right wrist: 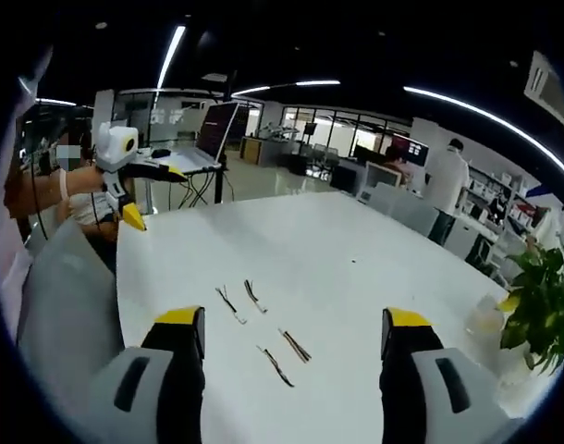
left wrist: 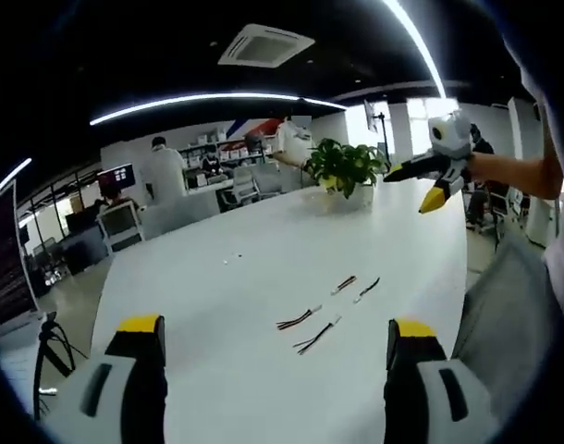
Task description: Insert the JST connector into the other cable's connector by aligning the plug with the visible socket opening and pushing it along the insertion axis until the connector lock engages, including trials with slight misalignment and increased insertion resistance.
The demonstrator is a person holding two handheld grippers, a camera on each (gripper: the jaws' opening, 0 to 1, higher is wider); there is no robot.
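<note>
White bench (left wrist: 263,250): four short JST cables (left wrist: 299,319) lie loose near the middle, in two pairs, none joined, none held. Left hand-held gripper (left wrist: 277,347): jaws spread wide, nothing between them, held above the bench's near edge. Right hand-held gripper (right wrist: 296,338): jaws likewise spread and bare, over the opposite edge. Potted plant (left wrist: 345,168) at the bench's far end.

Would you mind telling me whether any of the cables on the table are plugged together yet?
Not plugged together: the four cables lie apart on the white table, none touching, both hand-held grippers held above them.
</note>
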